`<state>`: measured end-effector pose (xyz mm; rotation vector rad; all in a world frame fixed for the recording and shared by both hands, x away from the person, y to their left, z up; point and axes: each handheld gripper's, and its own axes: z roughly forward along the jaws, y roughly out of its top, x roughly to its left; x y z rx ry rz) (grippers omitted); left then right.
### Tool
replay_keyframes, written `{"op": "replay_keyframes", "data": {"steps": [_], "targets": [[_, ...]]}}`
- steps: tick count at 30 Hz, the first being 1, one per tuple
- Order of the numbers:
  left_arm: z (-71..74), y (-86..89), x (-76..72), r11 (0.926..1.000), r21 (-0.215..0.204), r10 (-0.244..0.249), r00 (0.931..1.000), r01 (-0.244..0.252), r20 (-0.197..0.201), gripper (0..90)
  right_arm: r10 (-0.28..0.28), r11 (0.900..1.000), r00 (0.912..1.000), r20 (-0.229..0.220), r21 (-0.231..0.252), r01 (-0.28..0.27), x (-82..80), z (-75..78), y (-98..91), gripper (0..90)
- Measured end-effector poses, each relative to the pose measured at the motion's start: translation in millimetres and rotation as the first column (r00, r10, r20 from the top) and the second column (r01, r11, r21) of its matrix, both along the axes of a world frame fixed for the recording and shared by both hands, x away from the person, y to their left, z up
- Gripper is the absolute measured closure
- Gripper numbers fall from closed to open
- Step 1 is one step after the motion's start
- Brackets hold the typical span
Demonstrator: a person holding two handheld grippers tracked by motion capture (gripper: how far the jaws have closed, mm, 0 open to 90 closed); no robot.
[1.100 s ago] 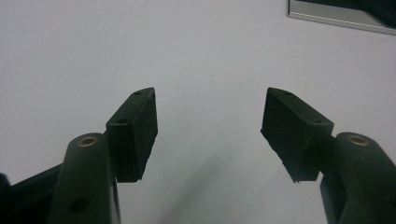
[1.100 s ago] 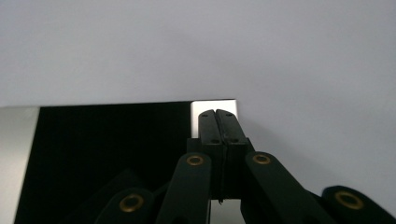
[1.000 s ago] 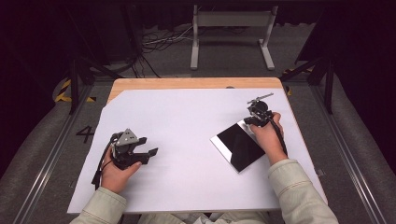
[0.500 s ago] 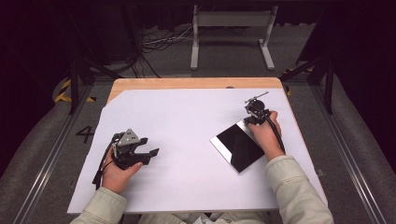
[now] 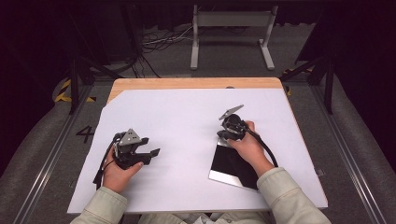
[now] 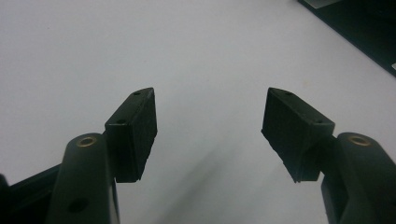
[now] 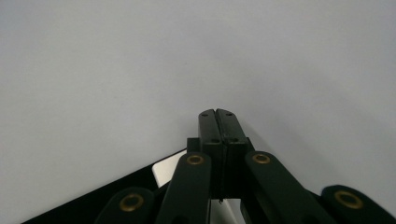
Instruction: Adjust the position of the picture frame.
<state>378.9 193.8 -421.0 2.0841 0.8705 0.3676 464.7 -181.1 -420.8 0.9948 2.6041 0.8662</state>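
A flat black panel (image 5: 224, 163) with a silvery edge lies on the white table (image 5: 187, 116) at the right, partly under the person's right hand. My right gripper (image 5: 224, 130) is over the panel's far corner with its jaws pressed together and nothing visible between them. In the right gripper view the shut pads (image 7: 217, 122) point past the panel (image 7: 93, 200) at bare table. My left gripper (image 5: 150, 145) rests at the left, held in the left hand, its jaws wide apart. The open gap (image 6: 210, 126) holds nothing, and the panel (image 6: 364, 32) shows far off.
The table's wooden far edge (image 5: 196, 83) borders the white sheet. Beyond it stand a metal frame (image 5: 231, 18) and loose cables (image 5: 159, 42) on the floor. Rails run along both sides of the table.
The right hand and its shut gripper have moved left, toward the table's middle. The black panel has shifted left and nearer with it and turned. The left hand has stayed put.
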Motion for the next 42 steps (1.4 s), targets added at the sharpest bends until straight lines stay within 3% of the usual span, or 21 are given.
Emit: {"op": "replay_keyframes", "data": {"steps": [4,7,10,14,18,21,26,29,33,39,42], "targets": [[-0.2,0.8,-0.9,1.0,0.004,0.008,1.0,-0.008,-0.005,35.9,0.032,0.9972,0.9992,0.023,0.066,-0.034,-32.4,13.5,-21.7,90.0],[-0.7,-0.9,-1.1,1.0,0.0,0.007,1.0,-0.007,-0.004,35.9,0.096,0.9936,0.9952,0.018,0.058,-0.097,-70.9,20.4,-39.1,90.0],[-0.9,-3.4,-0.9,0.9999,0.014,0.001,1.0,-0.001,-0.006,35.9,0.154,0.9846,0.9881,-0.011,0.086,-0.152,-105.3,22.0,-50.4,90.0],[-0.4,-7.6,-1.3,0.9999,0.014,-0.007,1.0,0.007,-0.004,35.8,0.195,0.9799,0.98,-0.041,0.051,-0.193,-144.4,18.3,-58.3,90.0],[-0.6,-7.0,-0.3,0.9998,0.015,-0.009,0.9999,0.009,-0.008,35.7,0.199,0.9794,0.9736,-0.111,-0.01,-0.202,-169.1,4.8,-68.6,90.0],[-0.4,-6.4,0.0,0.9999,0.013,-0.009,0.9999,0.009,-0.006,35.6,0.2,0.9757,0.968,-0.152,-0.059,-0.211,-176.2,0.2,-70.9,90.0],[-0.2,-6.5,-0.5,0.9999,0.01,-0.008,0.9999,0.008,-0.008,35.6,0.182,0.9788,0.973,-0.141,-0.068,-0.193,-174.5,-0.3,-76.0,90.0],[-0.4,-6.4,-0.5,0.9999,0.014,-0.006,1.0,0.006,-0.003,35.6,0.171,0.9799,0.9797,-0.104,-0.085,-0.18,-170.4,-0.6,-77.4,90.0],[-0.9,-7.4,-0.6,0.9998,0.017,-0.009,0.9999,0.01,-0.004,35.5,0.124,0.9877,0.9907,-0.058,-0.09,-0.128,-153.5,-1.5,-83.6,90.0],[-1.4,-8.4,-0.7,0.9998,0.02,-0.007,0.9999,0.007,-0.011,35.4,0.101,0.9874,0.9949,0.007,-0.123,-0.099,-130.4,-2.5,-74.1,90.0],[-1.3,-7.4,-0.4,0.9998,0.019,-0.01,0.9999,0.01,-0.005,35.4,0.083,0.991,0.9963,0.021,-0.107,-0.08,-123.0,-3.2,-72.2,90.0]]}}
